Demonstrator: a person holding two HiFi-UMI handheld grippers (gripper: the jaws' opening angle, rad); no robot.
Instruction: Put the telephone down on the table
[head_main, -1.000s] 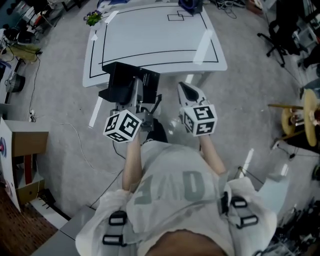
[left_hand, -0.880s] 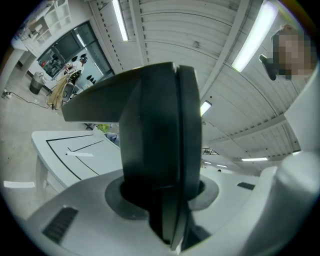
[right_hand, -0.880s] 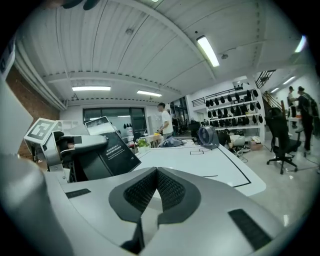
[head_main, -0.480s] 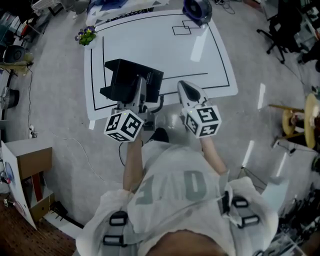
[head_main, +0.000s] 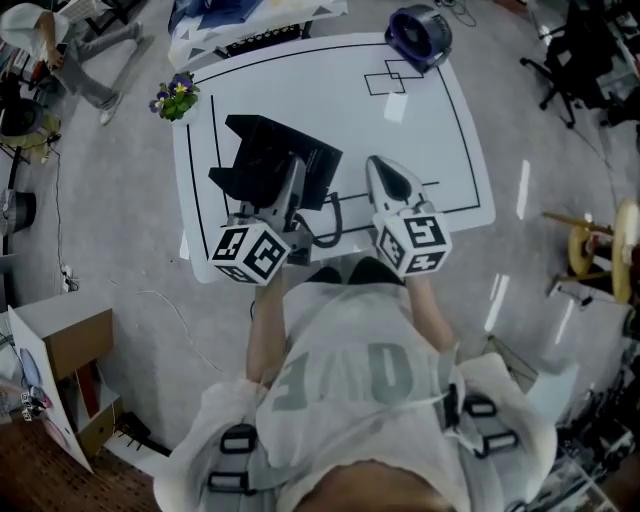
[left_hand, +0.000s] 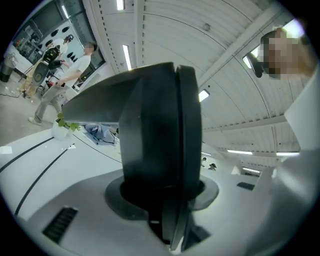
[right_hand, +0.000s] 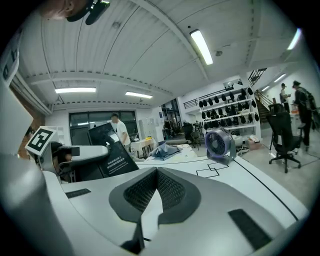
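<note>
A black telephone (head_main: 268, 160) is clamped between the jaws of my left gripper (head_main: 290, 188), above the front left part of the white table (head_main: 400, 130). Its black cord (head_main: 327, 222) loops down near the table's front edge. In the left gripper view the telephone (left_hand: 155, 135) fills the middle and hides the jaw tips. To its right, my right gripper (head_main: 386, 176) hangs over the table's front edge, shut and empty. The right gripper view shows those pads (right_hand: 172, 190) meeting at the tips, with the telephone (right_hand: 107, 147) at the left.
A purple fan (head_main: 418, 25) stands at the table's far right corner, by small black outlined squares (head_main: 390, 78). A flower pot (head_main: 175, 97) sits at the far left corner, blue cloth (head_main: 215, 20) at the far edge. A cardboard box (head_main: 70, 340) lies on the floor at left.
Both grippers and the telephone have moved forward from in front of the table to above its front part. The grip on the telephone is unchanged.
</note>
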